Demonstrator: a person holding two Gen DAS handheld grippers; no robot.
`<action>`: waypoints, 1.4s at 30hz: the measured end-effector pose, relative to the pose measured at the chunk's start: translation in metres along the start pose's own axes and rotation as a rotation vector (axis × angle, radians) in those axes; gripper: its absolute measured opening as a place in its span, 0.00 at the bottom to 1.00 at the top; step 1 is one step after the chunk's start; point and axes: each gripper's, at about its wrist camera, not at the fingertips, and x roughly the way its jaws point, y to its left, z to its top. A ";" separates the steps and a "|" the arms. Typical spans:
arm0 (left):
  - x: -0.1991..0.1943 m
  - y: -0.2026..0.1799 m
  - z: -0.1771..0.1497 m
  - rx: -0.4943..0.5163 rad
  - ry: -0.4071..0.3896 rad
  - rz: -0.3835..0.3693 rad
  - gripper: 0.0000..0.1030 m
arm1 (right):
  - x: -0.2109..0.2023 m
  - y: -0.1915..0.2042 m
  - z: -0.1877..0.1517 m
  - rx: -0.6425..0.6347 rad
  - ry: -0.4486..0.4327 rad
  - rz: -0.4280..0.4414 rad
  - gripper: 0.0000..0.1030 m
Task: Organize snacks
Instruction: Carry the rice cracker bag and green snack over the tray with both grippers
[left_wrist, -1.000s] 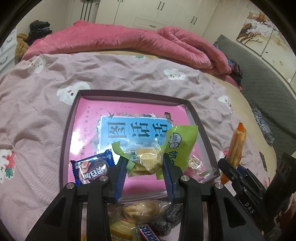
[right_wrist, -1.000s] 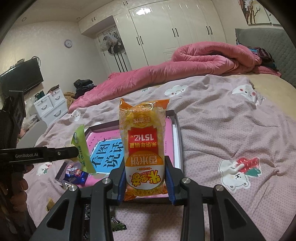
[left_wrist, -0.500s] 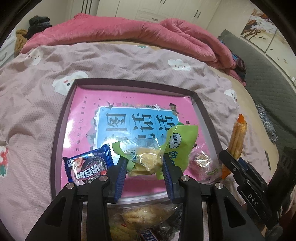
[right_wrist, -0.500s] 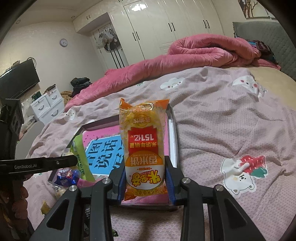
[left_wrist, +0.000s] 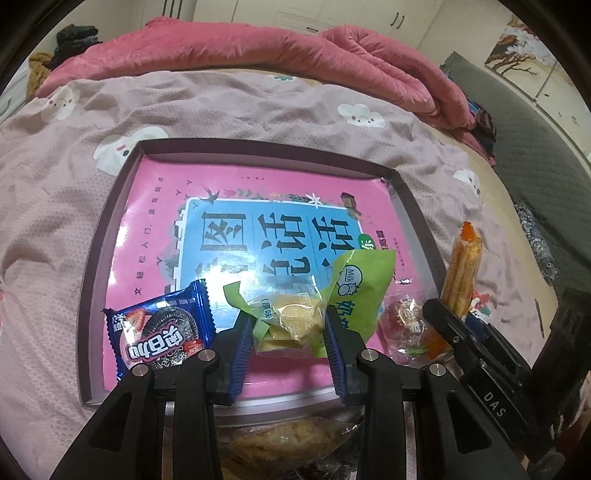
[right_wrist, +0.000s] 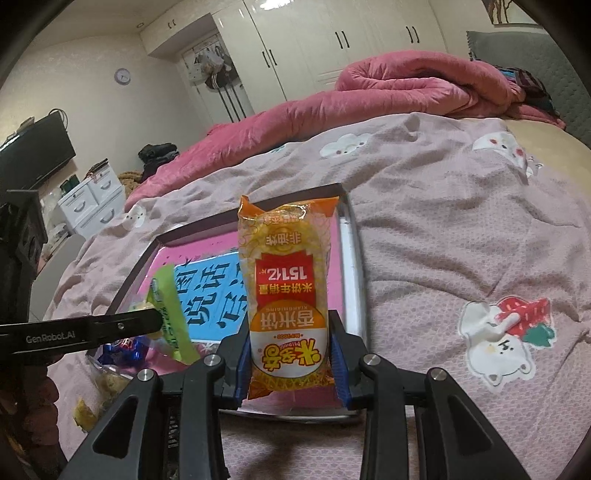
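A: Looking into the shallow dark-rimmed box tray (left_wrist: 110, 236) on the pink bedsheet (left_wrist: 55, 192), what did it hold?

B: A pink picture book (left_wrist: 229, 192) with a blue title panel covered its floor. A blue cookie packet (left_wrist: 162, 328), printed with a dark sandwich cookie and a strawberry, lay on the book near the front left corner. A clear-wrapped candy (left_wrist: 406, 317) sat near the front right.

A: And the left gripper (left_wrist: 290, 325)?

B: Its blue pads were closed on a clear pouch with green ends (left_wrist: 291, 317), pale yellow pieces showing through it, held over the tray's front edge. A green milk-candy pouch (left_wrist: 358, 284) with a "Milk" cartoon stood just behind the right-hand pad; whether it was pinched too, I could not tell.

A: The right gripper (right_wrist: 290, 354)?

B: It clamped an orange-and-yellow rice cracker pack (right_wrist: 286, 291) by its lower end, upright, the print with its red band upside down to the camera. It stood above the tray's near right corner.

A: Anything outside the tray?

B: A clear bag of pale biscuits (left_wrist: 291, 443) lay just in front of it. A rumpled pink duvet (left_wrist: 258, 48) lay at the far end of the bed.
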 end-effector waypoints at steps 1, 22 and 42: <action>0.000 0.000 0.000 0.001 0.002 0.001 0.37 | 0.000 0.001 0.000 -0.005 0.003 0.003 0.35; 0.009 -0.004 -0.008 0.026 0.071 0.021 0.37 | -0.002 0.017 -0.005 -0.132 0.045 -0.131 0.36; 0.009 -0.005 -0.012 0.031 0.091 0.019 0.37 | -0.011 0.012 -0.006 -0.100 0.026 -0.076 0.43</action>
